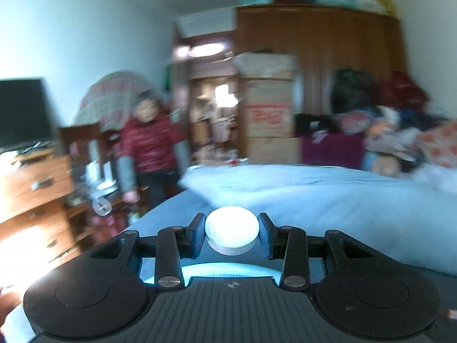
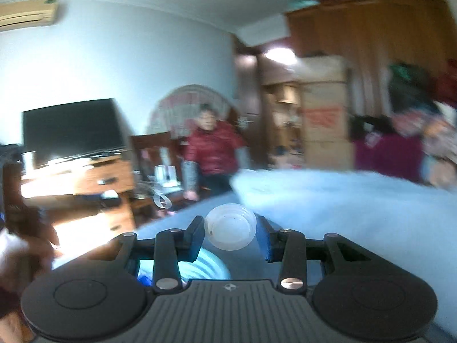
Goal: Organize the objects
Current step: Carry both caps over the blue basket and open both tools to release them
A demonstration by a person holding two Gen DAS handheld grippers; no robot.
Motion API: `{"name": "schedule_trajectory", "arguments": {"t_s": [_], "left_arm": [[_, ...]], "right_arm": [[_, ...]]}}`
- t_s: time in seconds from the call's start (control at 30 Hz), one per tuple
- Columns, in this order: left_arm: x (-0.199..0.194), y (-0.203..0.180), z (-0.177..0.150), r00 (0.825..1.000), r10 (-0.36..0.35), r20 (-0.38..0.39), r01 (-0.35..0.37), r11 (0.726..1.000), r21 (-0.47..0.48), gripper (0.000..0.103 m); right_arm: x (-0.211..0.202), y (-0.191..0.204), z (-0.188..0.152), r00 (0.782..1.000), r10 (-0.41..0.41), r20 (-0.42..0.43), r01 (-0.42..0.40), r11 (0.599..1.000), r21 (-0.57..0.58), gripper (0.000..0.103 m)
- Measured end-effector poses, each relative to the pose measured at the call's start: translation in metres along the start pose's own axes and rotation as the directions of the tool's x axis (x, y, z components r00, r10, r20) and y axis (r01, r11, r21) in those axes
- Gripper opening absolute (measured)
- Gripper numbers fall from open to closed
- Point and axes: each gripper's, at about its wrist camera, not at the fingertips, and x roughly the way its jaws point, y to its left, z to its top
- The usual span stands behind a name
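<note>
In the left wrist view my left gripper [image 1: 232,230] is shut on a white round ribbed cap or lid [image 1: 232,228], held above the blue bed [image 1: 314,197]. In the right wrist view my right gripper [image 2: 230,230] is shut on a small clear plastic container [image 2: 230,230], its open mouth facing the camera. A light blue ribbed round container [image 2: 205,265] shows below the right gripper's fingers; a pale rim [image 1: 228,268] shows below the left gripper. Both views are blurred.
A person in a red jacket [image 1: 148,140] stands beside the bed near a wooden chair [image 1: 82,140]. A wooden dresser [image 1: 34,188] with a dark TV [image 1: 22,111] stands at left. Stacked cardboard boxes [image 1: 268,108], a wardrobe [image 1: 328,57] and piled clothes [image 1: 400,131] stand behind the bed.
</note>
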Motion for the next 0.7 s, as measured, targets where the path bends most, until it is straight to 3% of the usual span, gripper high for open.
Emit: {"name": "schedule_trajectory", "arguments": {"t_s": [0.17, 0.33, 0.7], "left_arm": [[0.026, 0.044, 0.003, 0.993, 0.073, -0.094, -0.075, 0.997, -0.015, 0.039], [0.039, 0.068, -0.007, 0.98, 0.088, -0.18, -0.092, 0.996, -0.012, 0.039], [0.062, 0.079, -0.021, 0.972, 0.078, -0.223, -0.087, 0.996, -0.034, 0.039]], "right_arm": [[0.073, 0.044, 0.045, 0.992, 0.108, -0.071, -0.108, 0.994, 0.001, 0.042], [0.132, 0.087, 0.053, 0.966, 0.173, -0.194, -0.168, 0.985, 0.038, 0.042], [0.178, 0.133, 0.042, 0.949, 0.19, -0.25, -0.19, 0.981, 0.025, 0.042]]}}
